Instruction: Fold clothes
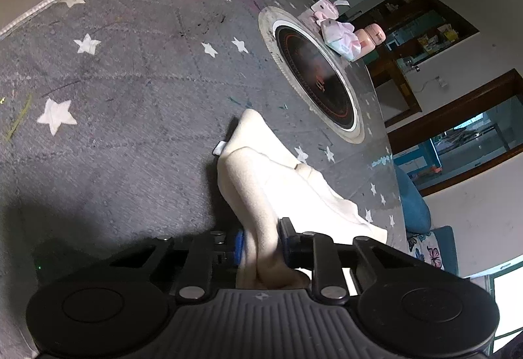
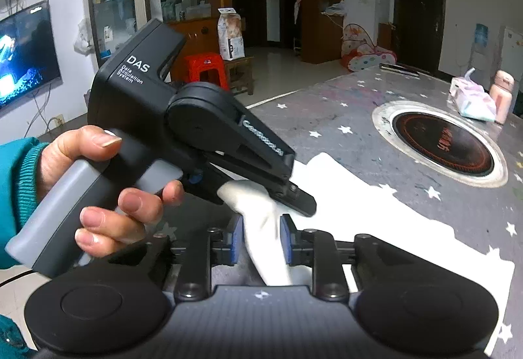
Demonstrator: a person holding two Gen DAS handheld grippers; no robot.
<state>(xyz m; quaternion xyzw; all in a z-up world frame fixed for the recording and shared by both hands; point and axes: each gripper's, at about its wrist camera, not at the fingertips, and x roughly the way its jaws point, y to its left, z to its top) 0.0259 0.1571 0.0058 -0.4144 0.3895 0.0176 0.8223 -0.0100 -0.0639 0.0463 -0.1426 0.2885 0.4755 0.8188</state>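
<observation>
Round table (image 1: 114, 71) covered by a grey star-printed cloth, filling most of the left wrist view; a circular inset hotplate (image 1: 313, 71) with a metal rim sits toward its far side, also seen from the right wrist (image 2: 441, 143).

Cream-white garment (image 1: 261, 182), lying on the cloth near the table's edge just in front of the hotplate. Part lies flat on the table (image 2: 376, 205); a bunched fold rises off the surface into both tools.

Left gripper (image 1: 260, 243), seen from its own camera with both blue-padded fingers closed narrowly on the raised fold of the garment, fabric bulging between and behind the pads. In the right wrist view the same tool (image 2: 294, 192) appears from the side, its body tilted downward toward the table with the finger end lowest, cloth emerging beneath the fingers.

Left hand (image 2: 98, 195), wrapped around the grey handle of that tool: thumb on top, fingers curled beneath, wrist in a teal knitted cuff.

Right gripper (image 2: 260, 241), its blue pads narrowed onto a twisted strip of the same garment, directly below the left tool's finger end.

Pink tissue pack (image 2: 470, 104) and pink bottle (image 2: 501, 94), together at the far edge beyond the hotplate.
</observation>
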